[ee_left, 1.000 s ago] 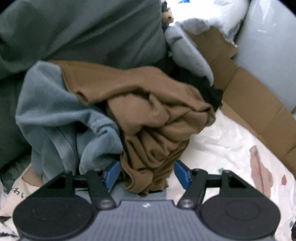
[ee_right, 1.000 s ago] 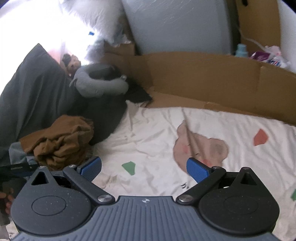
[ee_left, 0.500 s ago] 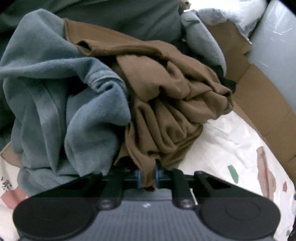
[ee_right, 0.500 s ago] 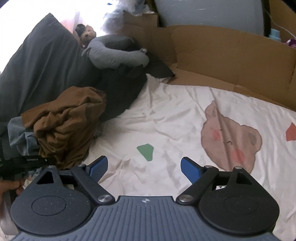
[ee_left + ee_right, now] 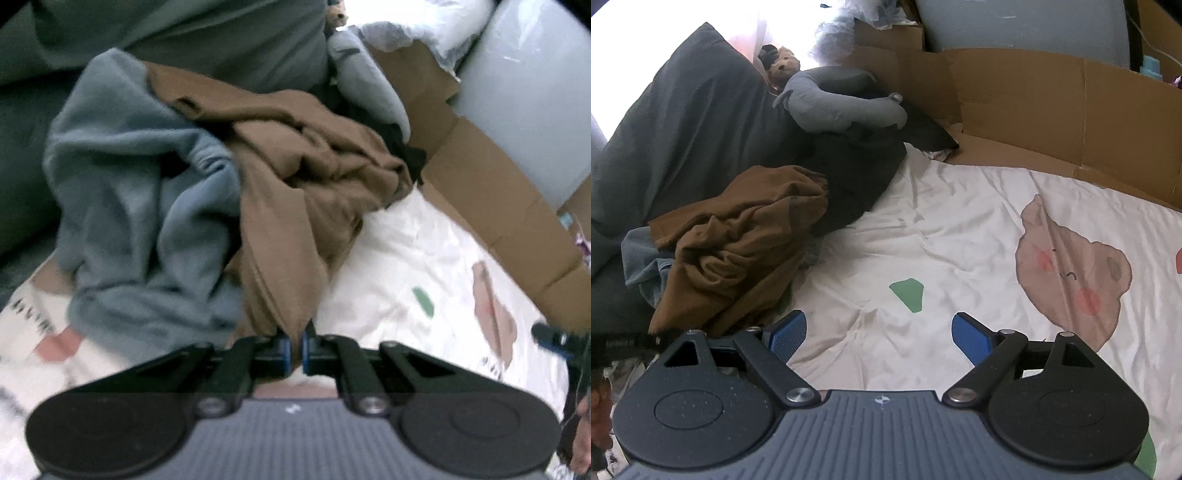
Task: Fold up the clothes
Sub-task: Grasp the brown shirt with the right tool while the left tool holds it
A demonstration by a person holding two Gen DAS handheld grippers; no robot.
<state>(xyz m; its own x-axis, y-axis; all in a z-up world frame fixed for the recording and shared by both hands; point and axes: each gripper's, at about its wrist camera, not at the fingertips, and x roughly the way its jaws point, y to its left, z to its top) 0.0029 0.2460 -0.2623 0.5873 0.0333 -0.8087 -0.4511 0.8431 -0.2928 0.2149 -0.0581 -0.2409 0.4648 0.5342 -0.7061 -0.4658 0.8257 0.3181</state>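
A crumpled brown garment (image 5: 295, 192) lies on a heap with a blue-grey fleece garment (image 5: 140, 221) to its left. My left gripper (image 5: 294, 350) is shut on the near hem of the brown garment, and the cloth stretches up from the pads toward the heap. In the right wrist view the same brown garment (image 5: 738, 240) sits at the left, over the blue-grey one (image 5: 639, 258). My right gripper (image 5: 879, 332) stands open above the bare white printed sheet (image 5: 923, 229), with nothing between its fingers, to the right of the heap.
A dark grey duvet (image 5: 683, 129) rises behind the heap, with a grey neck pillow (image 5: 842, 99) and a small teddy bear (image 5: 783, 66) on it. Brown cardboard (image 5: 1052, 110) lines the far edge of the bed. The sheet carries a bear print (image 5: 1071, 273).
My left gripper closed on the brown garment's hem and drew it back, stretching the cloth. My right gripper moved lower and nearer the sheet and stayed open.
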